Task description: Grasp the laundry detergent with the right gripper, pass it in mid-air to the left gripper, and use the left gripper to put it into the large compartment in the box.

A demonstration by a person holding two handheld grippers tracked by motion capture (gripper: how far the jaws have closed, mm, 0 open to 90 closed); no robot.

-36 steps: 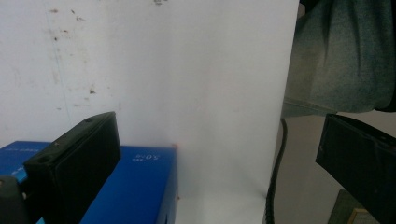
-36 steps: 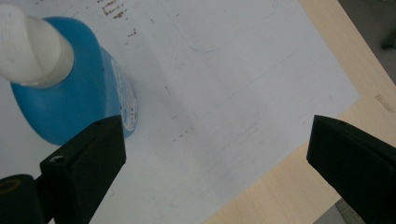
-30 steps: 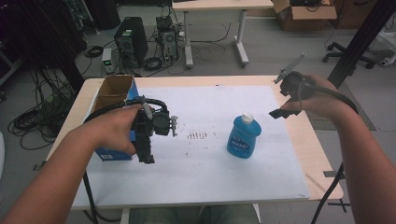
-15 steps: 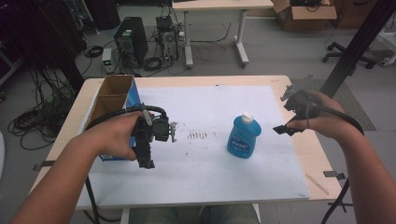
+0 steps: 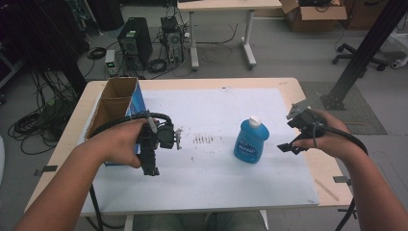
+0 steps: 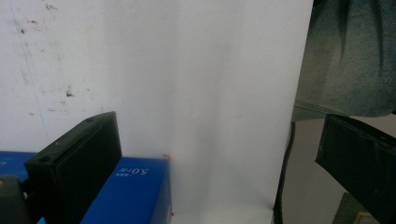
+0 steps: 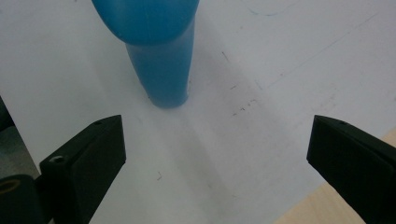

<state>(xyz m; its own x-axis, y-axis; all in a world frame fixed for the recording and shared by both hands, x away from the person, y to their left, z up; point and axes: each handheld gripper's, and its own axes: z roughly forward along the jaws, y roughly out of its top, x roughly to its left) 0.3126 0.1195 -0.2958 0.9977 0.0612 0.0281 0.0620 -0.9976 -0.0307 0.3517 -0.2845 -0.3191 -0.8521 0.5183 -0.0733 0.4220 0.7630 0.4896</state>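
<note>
Now the blue soap bottle w/ a white cap stands upright on the white sheet, and the right gripper hangs just beside it, jaws spread wide & holding nothing. Over by the blue cardboard box, the left gripper hangs low, jaws wide apart too, nothing in them.

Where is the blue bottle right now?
In the high view the blue bottle stands upright on the white sheet, right of the middle, just left of the right tool; the right gripper view shows it ahead of that tool's open jaws.
</note>
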